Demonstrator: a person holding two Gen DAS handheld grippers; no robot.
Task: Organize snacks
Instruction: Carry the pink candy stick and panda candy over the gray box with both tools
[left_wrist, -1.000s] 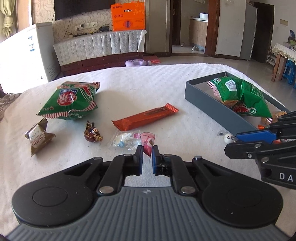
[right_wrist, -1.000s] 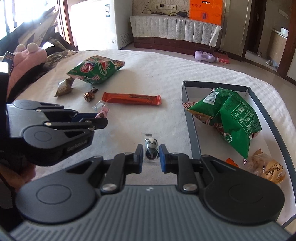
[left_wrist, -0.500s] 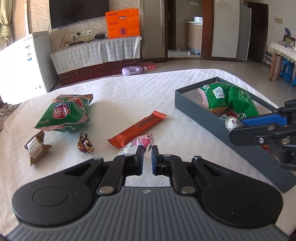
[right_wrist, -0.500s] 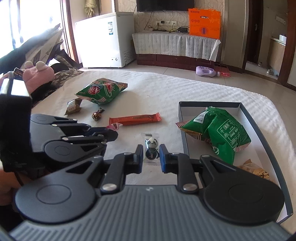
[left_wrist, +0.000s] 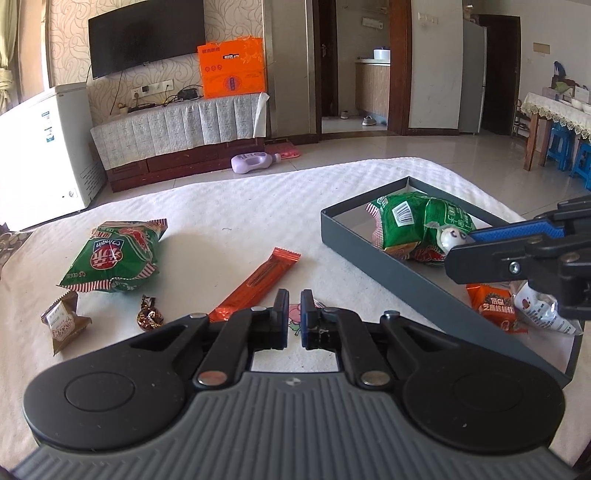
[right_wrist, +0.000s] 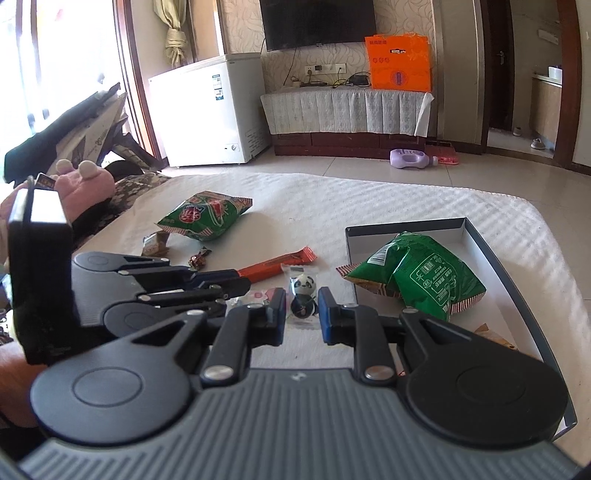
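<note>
The right gripper jaws clamp a panda candy packet over the grey box (green chip bag inside), while the left gripper jaws pinch a pink-printed candy wrapper above the white bed.

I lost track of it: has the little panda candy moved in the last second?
Yes. The panda candy, held by the right gripper, went from outside the grey box to above it, beside the green bag.

— Against the far wall? Black television, orange gift box on a cloth-draped cabinet, white chest freezer alongside.

— And on the floor? Lilac bottle lying sideways, blue stools beside a wooden table.
</note>
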